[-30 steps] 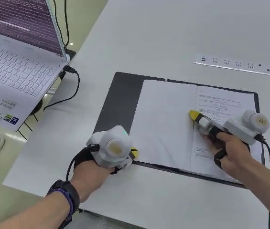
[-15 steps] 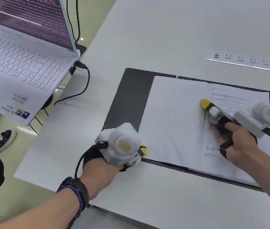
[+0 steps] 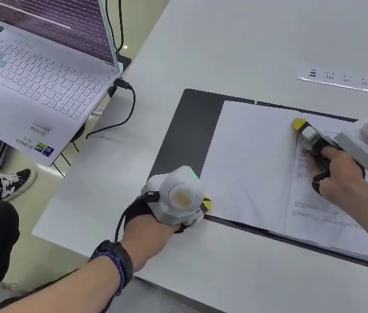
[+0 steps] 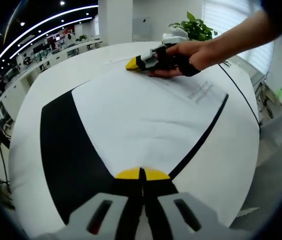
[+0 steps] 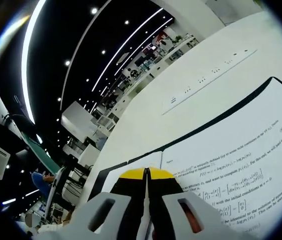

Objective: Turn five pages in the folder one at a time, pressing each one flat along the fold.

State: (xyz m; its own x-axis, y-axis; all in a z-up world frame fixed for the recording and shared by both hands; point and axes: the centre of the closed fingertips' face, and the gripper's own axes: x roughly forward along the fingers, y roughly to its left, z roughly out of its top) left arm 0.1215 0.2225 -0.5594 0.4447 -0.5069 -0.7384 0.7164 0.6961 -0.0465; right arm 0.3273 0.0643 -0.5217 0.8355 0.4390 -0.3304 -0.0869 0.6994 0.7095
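Leftward, a laptop (image 3: 34, 78) flanks the folder (image 3: 184, 130); left claw (image 3: 204, 205) and right claw (image 3: 299, 124) both closed.

Your flat black folder (image 3: 182, 134) looks matt, and the white paper page (image 3: 252, 163) lying open in it is smooth and barely rippled. Around the folder, the white tabletop (image 3: 236, 45) shows a smooth, faintly satin finish.

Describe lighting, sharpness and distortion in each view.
Head view: even light, soft shadows, sharp, the folder straight-edged. Left gripper view: fisheye bows the folder's edges; bright window at upper right. Right gripper view: printed page legible, ceiling lights bent into curved streaks.
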